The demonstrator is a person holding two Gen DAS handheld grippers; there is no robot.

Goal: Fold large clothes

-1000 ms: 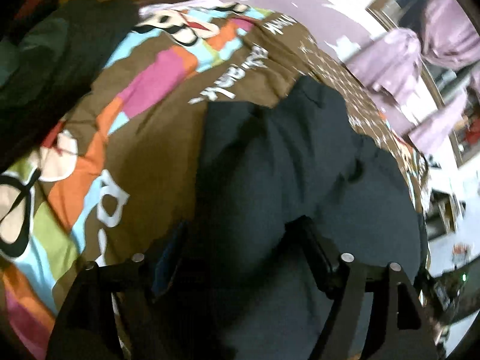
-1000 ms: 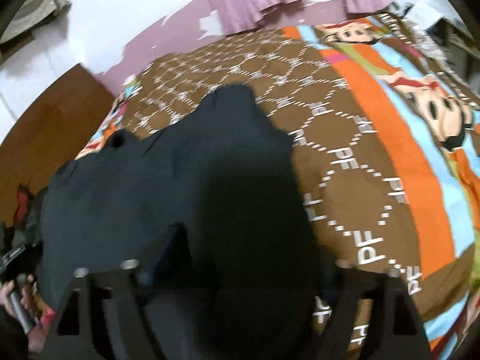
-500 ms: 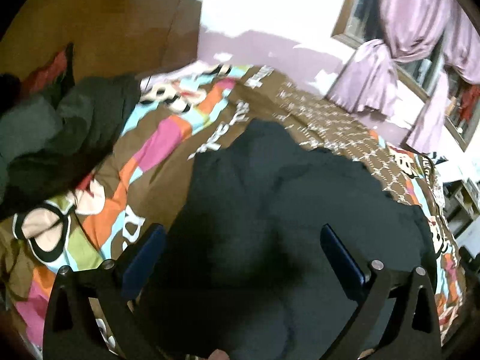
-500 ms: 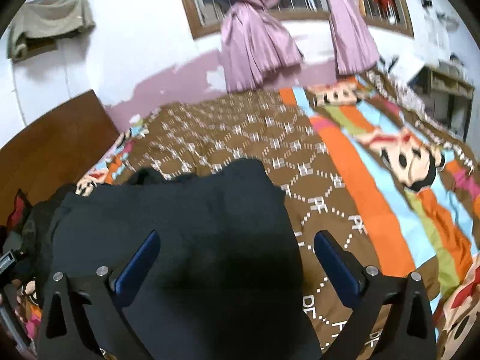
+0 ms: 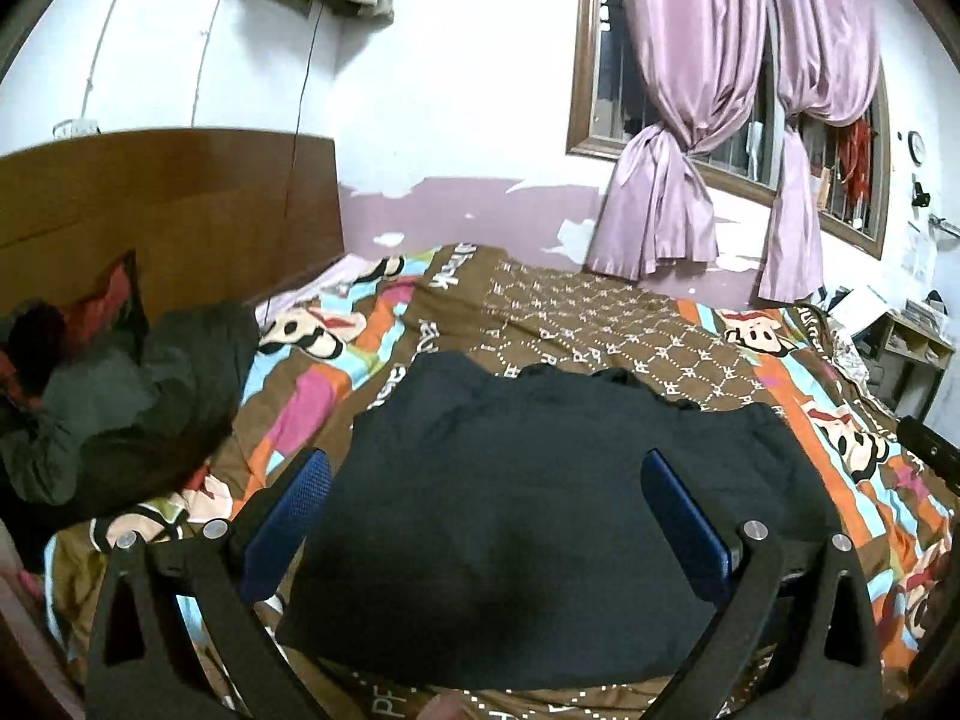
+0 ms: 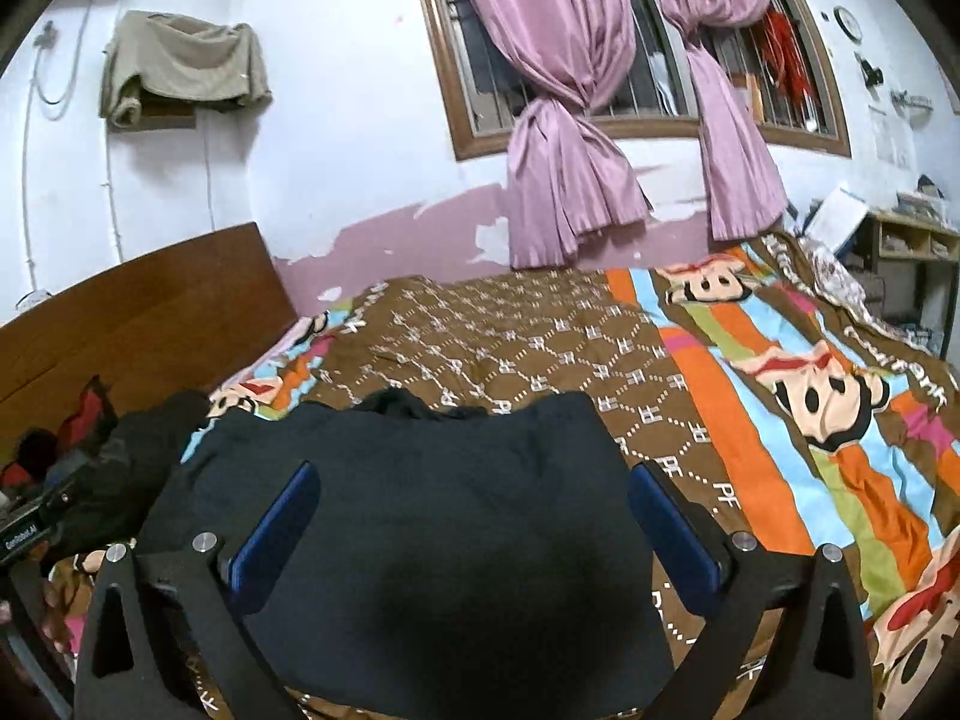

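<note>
Nearest the cameras, the left claw (image 5: 486, 504) and the right claw (image 6: 474, 513) are both seen spread wide with nothing between the blue pads, whereas a second ago each was sunk into the dark cloth and narrower; the release has thus been made and both claws have been drawn up and back from the bed (image 5: 606, 306). Just beyond the fingertips, the dark garment (image 5: 540, 516) is left lying on the near part of the bed as a compact, roughly rectangular bundle, its far edge bunched slightly where a collar or hem seems to be gathered. From this it is judged that a fold has just been laid down and let go; whether a further fold is wanted cannot be told, since the near edge of the bundle is hidden behind the claws. At the head of the bed, to the left of the garment, a heap of other dark clothes (image 5: 114, 414) is seen against the wooden headboard (image 5: 180, 216), presumably still to be folded. Farthest off, beyond the bed, the pink curtains (image 6: 564, 138) hang tied at the window.
</note>
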